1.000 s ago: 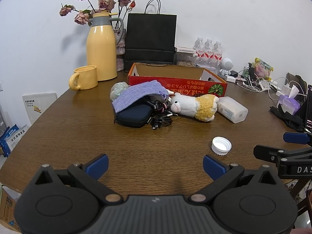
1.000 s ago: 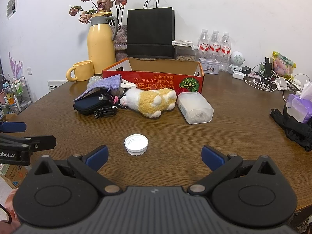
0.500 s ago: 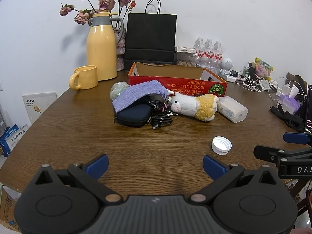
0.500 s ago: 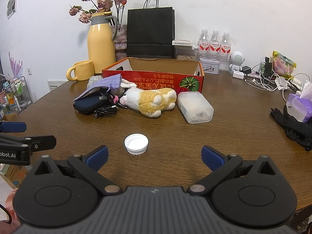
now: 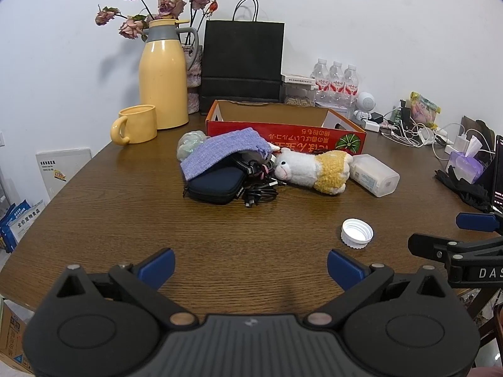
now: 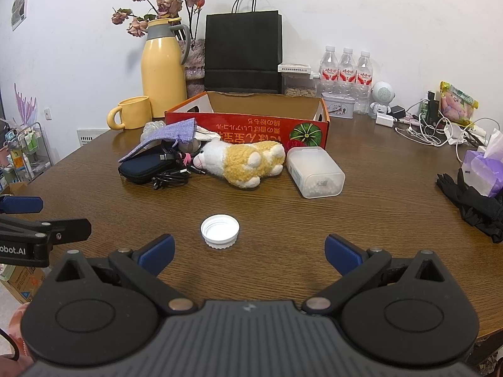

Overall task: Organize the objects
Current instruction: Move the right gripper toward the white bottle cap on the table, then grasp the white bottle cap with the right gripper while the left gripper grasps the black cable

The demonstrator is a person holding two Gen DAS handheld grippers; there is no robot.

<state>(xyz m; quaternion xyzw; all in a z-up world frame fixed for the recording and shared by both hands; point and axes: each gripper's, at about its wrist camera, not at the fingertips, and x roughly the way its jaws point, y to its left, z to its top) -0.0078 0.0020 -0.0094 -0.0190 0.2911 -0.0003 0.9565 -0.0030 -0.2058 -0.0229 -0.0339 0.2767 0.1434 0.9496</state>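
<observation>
I have both grippers low over the near edge of the round wooden table point(image 5: 94, 220). My left gripper point(image 5: 250, 265) has its jaws spread wide with nothing between them; my right gripper point(image 6: 248, 251) is spread just as wide and empty, with the white bottle cap point(image 6: 220, 226) lying open side up just ahead of its left finger. Farther back I see the pile: a lilac knitted pouch point(image 5: 220, 154) draped over a navy zip case point(image 5: 217, 183), a tangle of black cables point(image 5: 261, 193) beside the case, a white and yellow plush alpaca point(image 6: 243, 160) on its side, and a translucent plastic box point(image 6: 314, 171) touching the plush's feet. The open red cardboard box point(image 6: 251, 122) stands just behind them, and I cannot see anything inside it from here
</observation>
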